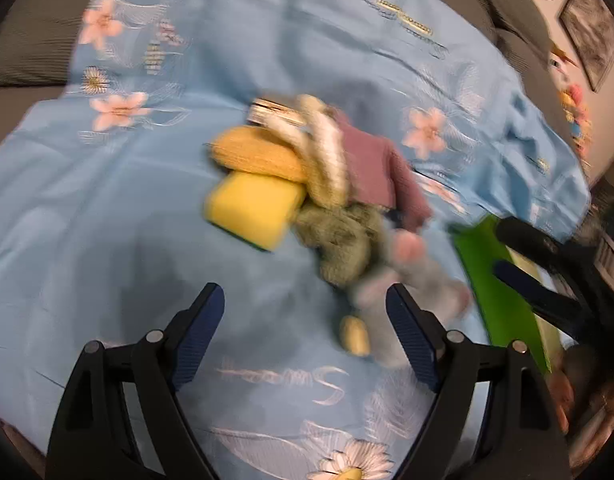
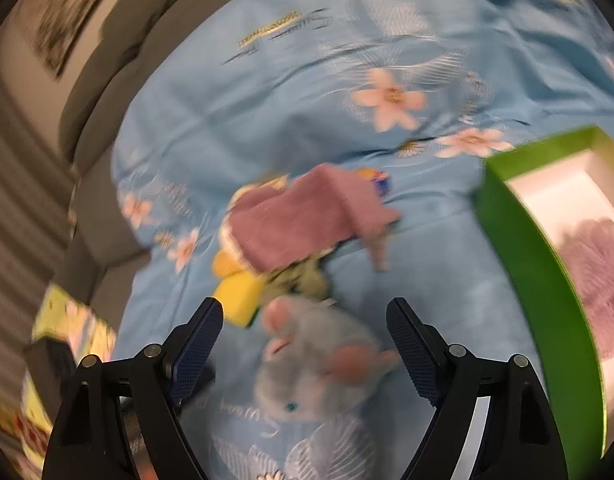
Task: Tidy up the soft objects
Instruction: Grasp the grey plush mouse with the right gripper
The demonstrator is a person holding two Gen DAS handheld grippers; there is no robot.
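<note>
Going for the grey toy mouse [image 2: 319, 360]

My right gripper [image 2: 305, 340] has its jaws wide and empty astride it; I should centre on its body, squeeze gently, then carry it to the green box [image 2: 519, 232]. Left gripper [image 1: 305, 328] is wide and empty too.

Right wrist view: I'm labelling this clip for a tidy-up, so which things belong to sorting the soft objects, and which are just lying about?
Belongs to the job:
grey plush mouse
mauve cloth
yellow sponge
green fuzzy item
green box

Just lying about:
floral blue bedsheet
framed picture
grey sofa cushion

Both wrist views angled down, close over blue bedspread [image 1: 107, 220]; shared: soft pile, green box [image 2: 519, 240].
</note>
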